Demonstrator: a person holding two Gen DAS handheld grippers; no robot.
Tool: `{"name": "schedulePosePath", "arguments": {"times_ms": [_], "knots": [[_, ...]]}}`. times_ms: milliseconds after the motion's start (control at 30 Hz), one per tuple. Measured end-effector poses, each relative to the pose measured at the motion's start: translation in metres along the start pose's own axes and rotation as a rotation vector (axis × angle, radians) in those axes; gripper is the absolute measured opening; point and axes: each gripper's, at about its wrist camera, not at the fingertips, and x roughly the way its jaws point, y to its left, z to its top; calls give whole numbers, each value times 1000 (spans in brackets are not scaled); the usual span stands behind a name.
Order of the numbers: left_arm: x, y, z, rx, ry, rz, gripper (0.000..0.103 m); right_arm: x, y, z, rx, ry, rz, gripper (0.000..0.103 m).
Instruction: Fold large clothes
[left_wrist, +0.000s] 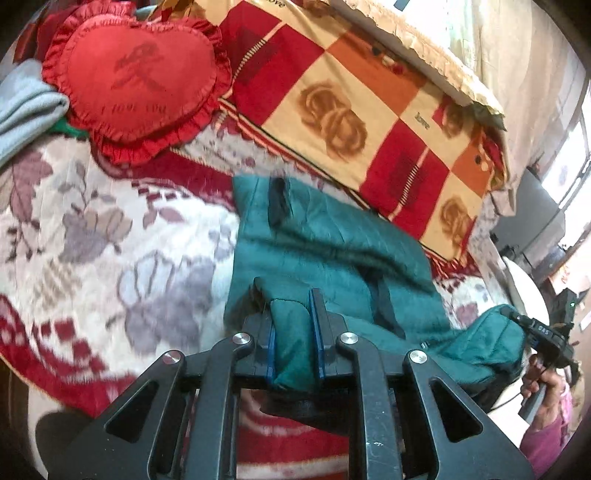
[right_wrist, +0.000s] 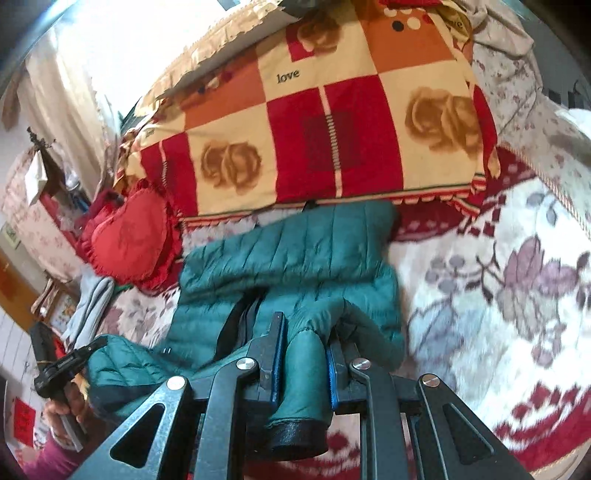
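A teal quilted jacket (left_wrist: 332, 243) lies on the bed's floral blanket (left_wrist: 110, 240), its far end against a checked quilt. My left gripper (left_wrist: 293, 306) is shut on a bunched teal corner of the jacket, lifted off the blanket. In the right wrist view the same jacket (right_wrist: 295, 251) spreads ahead, and my right gripper (right_wrist: 306, 332) is shut on a teal sleeve end with a black cuff hanging below the blue pads. Each view shows the other gripper at its edge: the right one (left_wrist: 532, 325) at the jacket's right corner, the left one (right_wrist: 74, 358) at its left corner, each held by a hand.
A red heart-shaped cushion (left_wrist: 136, 81) lies at the far left, beside a grey folded cloth (left_wrist: 26, 110). A red, orange and cream checked quilt (left_wrist: 369, 110) is piled along the far side. A dark box (left_wrist: 528, 218) stands beyond the bed's right end.
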Motion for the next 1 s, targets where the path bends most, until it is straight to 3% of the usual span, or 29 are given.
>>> {"name": "schedulePosePath", "arguments": {"times_ms": [333, 800, 1000], "knots": [[49, -11, 58, 7, -48, 61, 14, 45, -17, 52, 46, -28, -70, 17], [127, -8, 112, -8, -39, 200, 14, 117, -35, 106, 47, 4, -195, 17], [155, 0, 128, -33, -14, 221, 14, 148, -41, 122, 64, 27, -219, 17]]}}
